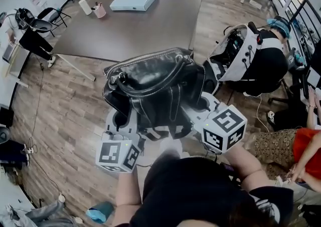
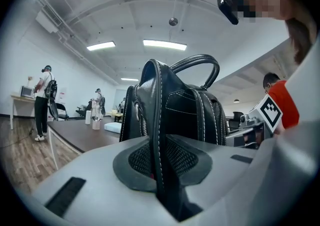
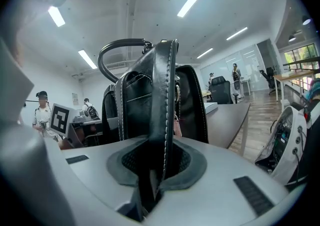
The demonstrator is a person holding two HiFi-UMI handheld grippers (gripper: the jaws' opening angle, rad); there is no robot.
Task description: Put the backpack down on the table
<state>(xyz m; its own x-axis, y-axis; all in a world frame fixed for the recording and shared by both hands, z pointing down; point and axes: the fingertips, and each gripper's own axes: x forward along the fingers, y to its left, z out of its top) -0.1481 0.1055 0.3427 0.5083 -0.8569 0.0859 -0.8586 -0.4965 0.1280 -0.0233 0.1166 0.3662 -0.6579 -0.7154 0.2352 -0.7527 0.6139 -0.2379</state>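
Note:
A black leather backpack (image 1: pixel 153 88) with white stitching hangs in the air between my two grippers, short of the brown table (image 1: pixel 135 25). My left gripper (image 1: pixel 122 123) is shut on one of its straps (image 2: pixel 159 135), which runs down between the pads. My right gripper (image 1: pixel 200 113) is shut on the other strap (image 3: pixel 162 120). The bag's top handle (image 2: pixel 197 65) arches above it. In both gripper views the bag fills the middle and hides much of the table behind.
On the table's far end lie a white flat box (image 1: pixel 133 0), a white cylinder (image 1: pixel 86 6) and a pink cup (image 1: pixel 100 10). A grey-white backpack (image 1: pixel 234 53) and a seated person (image 1: pixel 268 58) are at the right. Chairs stand at the left.

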